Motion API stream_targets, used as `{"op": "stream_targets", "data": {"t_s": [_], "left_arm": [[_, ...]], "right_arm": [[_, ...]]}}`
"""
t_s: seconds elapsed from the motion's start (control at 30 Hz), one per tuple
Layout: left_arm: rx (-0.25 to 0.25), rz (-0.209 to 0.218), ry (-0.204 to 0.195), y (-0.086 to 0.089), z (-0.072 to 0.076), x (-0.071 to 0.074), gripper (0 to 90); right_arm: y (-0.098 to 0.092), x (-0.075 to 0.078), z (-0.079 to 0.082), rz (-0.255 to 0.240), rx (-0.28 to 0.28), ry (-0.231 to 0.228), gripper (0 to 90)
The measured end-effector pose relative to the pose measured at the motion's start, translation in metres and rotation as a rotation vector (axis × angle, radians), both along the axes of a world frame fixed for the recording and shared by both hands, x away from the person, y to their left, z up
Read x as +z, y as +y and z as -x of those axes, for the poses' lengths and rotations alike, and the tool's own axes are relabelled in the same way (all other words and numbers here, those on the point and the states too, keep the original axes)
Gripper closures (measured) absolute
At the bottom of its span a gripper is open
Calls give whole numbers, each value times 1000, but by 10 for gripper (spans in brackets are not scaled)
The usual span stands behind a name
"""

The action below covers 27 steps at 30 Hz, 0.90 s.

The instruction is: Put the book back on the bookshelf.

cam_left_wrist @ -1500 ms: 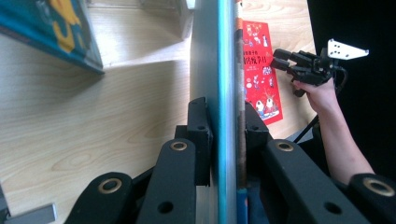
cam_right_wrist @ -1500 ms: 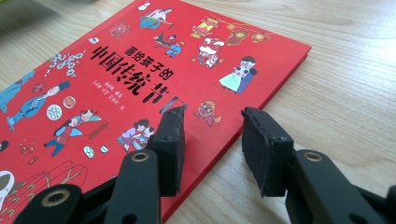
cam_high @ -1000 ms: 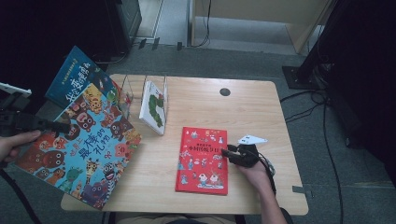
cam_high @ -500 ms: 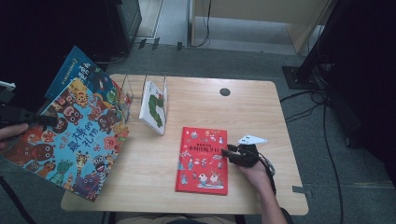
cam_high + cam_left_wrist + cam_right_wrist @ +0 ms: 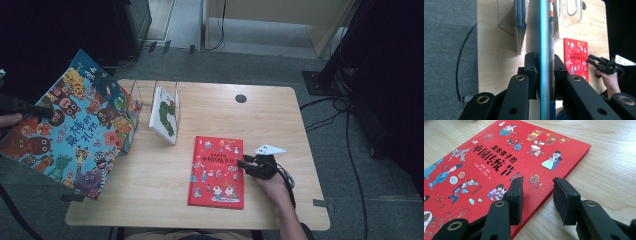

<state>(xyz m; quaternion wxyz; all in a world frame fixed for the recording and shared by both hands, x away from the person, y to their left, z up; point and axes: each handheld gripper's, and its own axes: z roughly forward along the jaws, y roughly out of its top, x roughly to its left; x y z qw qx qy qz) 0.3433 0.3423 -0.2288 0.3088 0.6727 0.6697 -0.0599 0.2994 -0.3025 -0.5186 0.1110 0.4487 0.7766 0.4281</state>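
Picture book point(image 5: 75, 130), colourful cartoon-monster cover

Obstructions and cut-offs noted

Left gripper point(image 5: 30, 109) largely lost in dark at high view's left edge; the blue book point(image 5: 87, 67) mostly hidden behind the monster book point(image 5: 70, 132); red book point(image 5: 486, 167) cropped in right gripper view.

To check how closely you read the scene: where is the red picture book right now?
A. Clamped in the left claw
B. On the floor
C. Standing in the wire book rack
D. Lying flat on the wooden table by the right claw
D: the red picture book lies flat on the wooden table, with the right claw open at its edge; the left claw clamps the large colourful book.
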Motion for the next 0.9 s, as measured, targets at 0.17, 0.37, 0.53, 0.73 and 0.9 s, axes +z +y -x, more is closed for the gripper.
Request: {"op": "stream_targets", "data": {"t_s": [0.17, 0.37, 0.53, 0.73, 0.9], "left_arm": [[23, -13, -15, 4, -6, 9, 807], [57, -26, -33, 6, -16, 9, 812], [62, -25, -43, 0, -25, 7, 811], [71, -35, -54, -4, -32, 13, 812], [71, -51, -52, -12, -43, 12, 808]], "right_arm": [[0, 0, 0, 2, 1, -2, 606], [0, 0, 0, 2, 1, -3, 607], [0, 0, 0, 1, 1, -2, 608], [0, 0, 0, 2, 1, -3, 612], [1, 0, 0, 1, 0, -2, 614]]}}
